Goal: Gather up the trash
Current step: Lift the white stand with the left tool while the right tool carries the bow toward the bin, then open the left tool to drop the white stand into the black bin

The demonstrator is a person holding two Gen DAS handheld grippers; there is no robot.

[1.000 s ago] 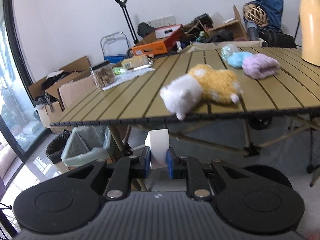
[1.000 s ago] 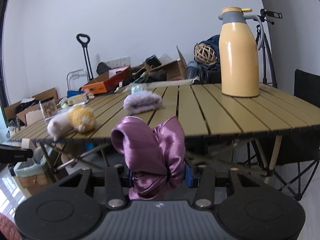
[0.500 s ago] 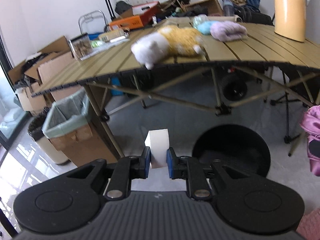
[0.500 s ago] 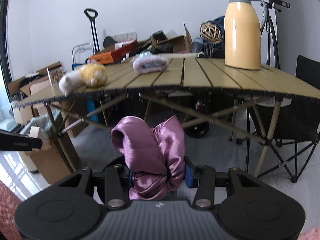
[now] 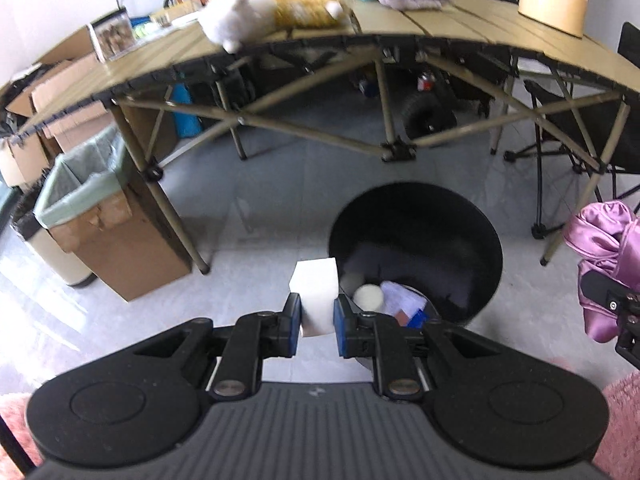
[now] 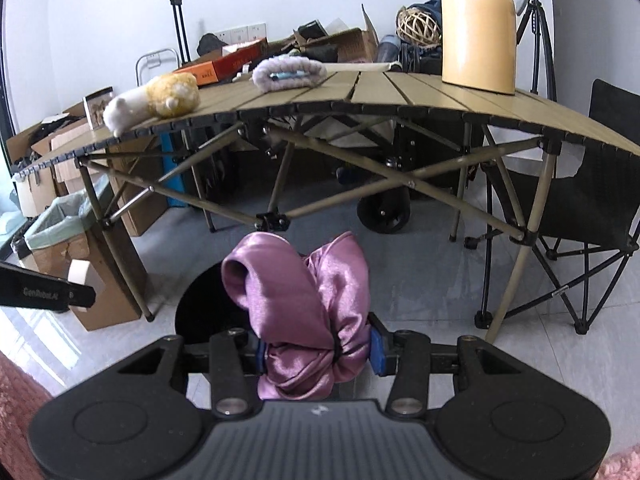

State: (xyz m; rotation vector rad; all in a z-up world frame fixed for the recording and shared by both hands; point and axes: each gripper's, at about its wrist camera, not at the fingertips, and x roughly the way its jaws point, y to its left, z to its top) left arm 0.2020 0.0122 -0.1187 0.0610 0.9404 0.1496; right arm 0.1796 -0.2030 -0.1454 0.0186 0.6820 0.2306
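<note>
left gripper (image 5: 316,320) pinches white block (image 5: 314,292) – above bin (image 5: 416,252)

A white block (image 5: 315,296) and crumpled purple satin cloth (image 6: 304,312) above the black bin (image 5: 416,256).

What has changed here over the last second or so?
Both grippers have dropped from table height and tipped downward, so the black bin on the floor has come into view below them. The left gripper still clamps the white block, now at the bin's near rim; the right gripper still clamps the purple satin cloth. Nothing was released. The plush toy and yellow jug stayed on the table.
</note>
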